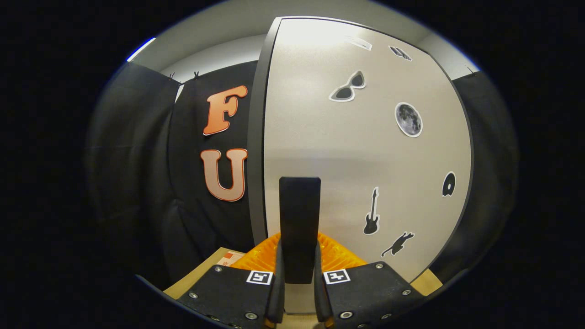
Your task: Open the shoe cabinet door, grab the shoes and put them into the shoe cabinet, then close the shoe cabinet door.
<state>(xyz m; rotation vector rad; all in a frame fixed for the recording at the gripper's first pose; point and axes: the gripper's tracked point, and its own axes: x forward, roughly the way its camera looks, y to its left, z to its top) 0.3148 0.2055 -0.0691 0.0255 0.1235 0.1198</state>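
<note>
Booth cloth flanks door (365,151); hand-held gripper (299,278) clamps handle (299,219).

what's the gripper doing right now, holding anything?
Gripper: fingers closed on the black upright handle of the pale sticker-covered shoe cabinet door.

Door handle (299,228) between gripper (299,274) fingers.
</note>
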